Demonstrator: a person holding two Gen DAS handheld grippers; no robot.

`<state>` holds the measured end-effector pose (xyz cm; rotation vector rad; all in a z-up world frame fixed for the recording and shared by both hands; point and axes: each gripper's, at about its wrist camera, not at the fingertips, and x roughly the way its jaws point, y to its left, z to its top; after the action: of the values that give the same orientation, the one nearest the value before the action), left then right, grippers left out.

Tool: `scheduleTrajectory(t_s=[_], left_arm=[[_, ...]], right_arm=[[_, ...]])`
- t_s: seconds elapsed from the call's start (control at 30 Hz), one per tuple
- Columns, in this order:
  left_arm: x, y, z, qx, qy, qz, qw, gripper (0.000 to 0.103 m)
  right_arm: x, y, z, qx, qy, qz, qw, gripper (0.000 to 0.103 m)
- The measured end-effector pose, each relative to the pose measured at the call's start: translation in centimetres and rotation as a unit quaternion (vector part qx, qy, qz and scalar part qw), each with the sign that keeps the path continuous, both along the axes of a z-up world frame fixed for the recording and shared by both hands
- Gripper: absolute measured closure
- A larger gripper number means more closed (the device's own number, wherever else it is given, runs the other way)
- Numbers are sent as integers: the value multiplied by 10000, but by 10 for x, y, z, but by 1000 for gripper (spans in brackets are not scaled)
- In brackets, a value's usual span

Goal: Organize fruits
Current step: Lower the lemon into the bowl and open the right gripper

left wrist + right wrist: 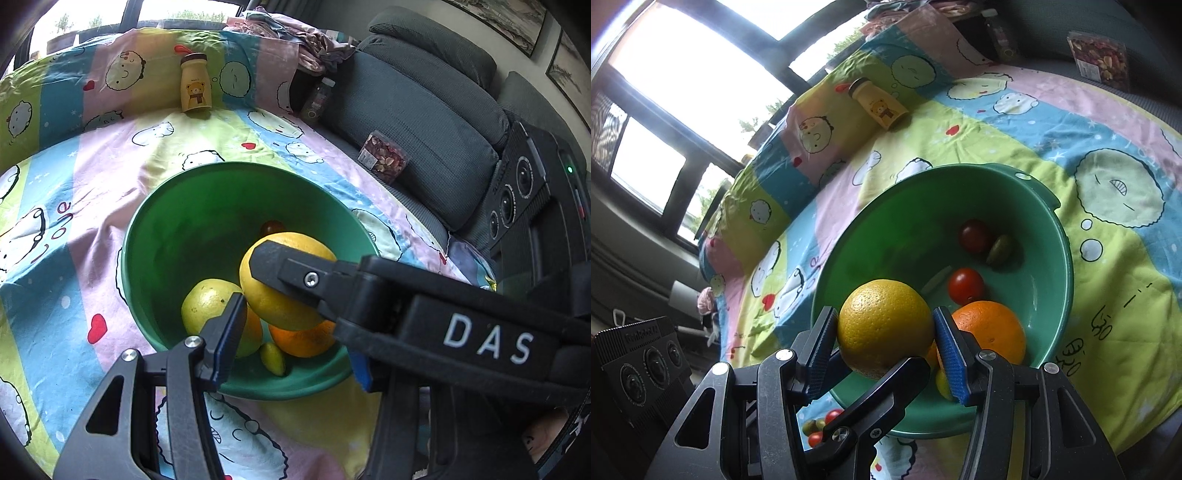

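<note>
The right gripper [885, 341] squeezes a big round yellow citrus fruit [884, 326] over the near rim of the green plastic bowl [1052, 236]. Next it should let go gently. The left gripper [291, 332] is wide open beside it. A cartoon bedsheet [1108, 140] lies underneath, with windows [683, 74] beyond.

A yellow bear-printed bottle [195, 83] with a brown cap stood on a pastel cartoon-patterned sheet [74, 177]. A clear box of nuts [384, 157] lay on a grey sofa [424, 110].
</note>
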<state>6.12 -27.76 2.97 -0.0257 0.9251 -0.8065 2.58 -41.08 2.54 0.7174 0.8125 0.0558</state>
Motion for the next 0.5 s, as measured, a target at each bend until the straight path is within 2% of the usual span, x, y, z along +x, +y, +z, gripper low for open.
scheduleTrajectory(t_s=[0.27, 0.37, 0.5], left_arm=[[5, -2, -7, 31, 201, 21, 9998, 53], [4, 0, -6, 117, 50, 103, 9999, 53], [0, 8, 1, -3, -19, 96, 10000, 50]], right_arm=[[1, -2, -4, -51, 150, -104, 9998, 47], [1, -5, -4, -152, 179, -275, 9993, 47], [-4, -8, 0, -203, 116, -376, 9990, 47]])
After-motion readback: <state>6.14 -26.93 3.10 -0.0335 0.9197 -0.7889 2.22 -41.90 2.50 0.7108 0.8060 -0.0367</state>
